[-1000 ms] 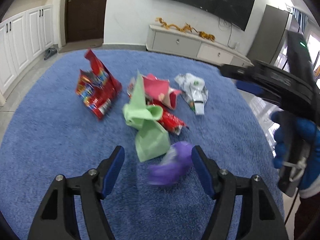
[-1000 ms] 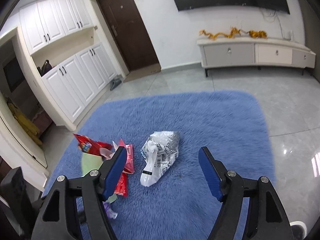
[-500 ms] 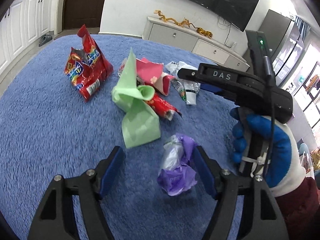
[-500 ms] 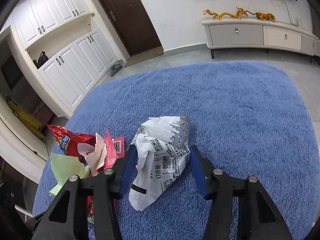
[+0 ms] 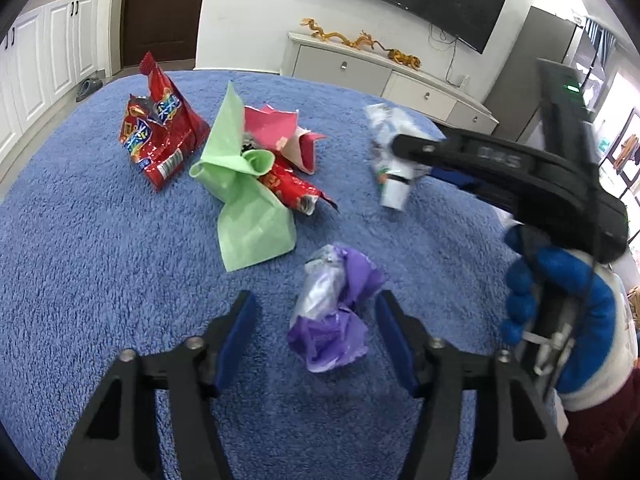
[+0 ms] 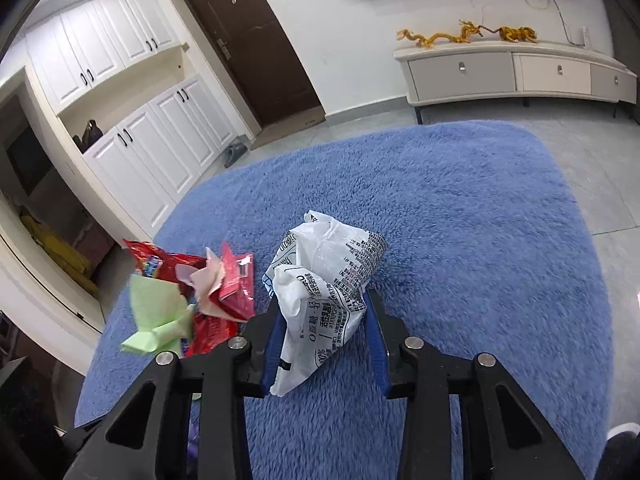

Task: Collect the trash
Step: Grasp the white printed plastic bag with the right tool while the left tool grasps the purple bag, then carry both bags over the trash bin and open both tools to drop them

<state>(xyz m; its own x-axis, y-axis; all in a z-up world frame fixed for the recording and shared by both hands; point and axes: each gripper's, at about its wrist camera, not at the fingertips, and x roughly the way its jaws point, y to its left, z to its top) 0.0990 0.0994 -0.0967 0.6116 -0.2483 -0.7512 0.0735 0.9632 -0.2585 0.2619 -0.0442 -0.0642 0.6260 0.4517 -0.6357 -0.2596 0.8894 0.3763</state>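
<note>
A crumpled purple wrapper (image 5: 332,312) lies on the blue rug (image 5: 80,264) between the fingers of my left gripper (image 5: 316,324). Its jaws are closing; the right pad is close to the wrapper and the left pad stands apart from it. My right gripper (image 6: 322,332) is closing on a white printed plastic bag (image 6: 328,276), with both pads against its sides. In the left wrist view that bag (image 5: 390,160) sits under the right gripper (image 5: 404,156), which a blue-gloved hand (image 5: 556,300) holds.
A red snack bag (image 5: 160,140), a green paper (image 5: 248,216), a pink paper (image 5: 280,128) and a red wrapper (image 5: 296,192) lie in a heap at the rug's middle. Beyond the rug are grey tiles (image 6: 592,160), a low TV cabinet (image 6: 512,72), white cupboards (image 6: 160,152) and a dark door (image 6: 248,40).
The left gripper moved forward around the purple wrapper and its jaws narrowed. The right gripper sank over the white bag and its jaws came in from wide open onto the bag.
</note>
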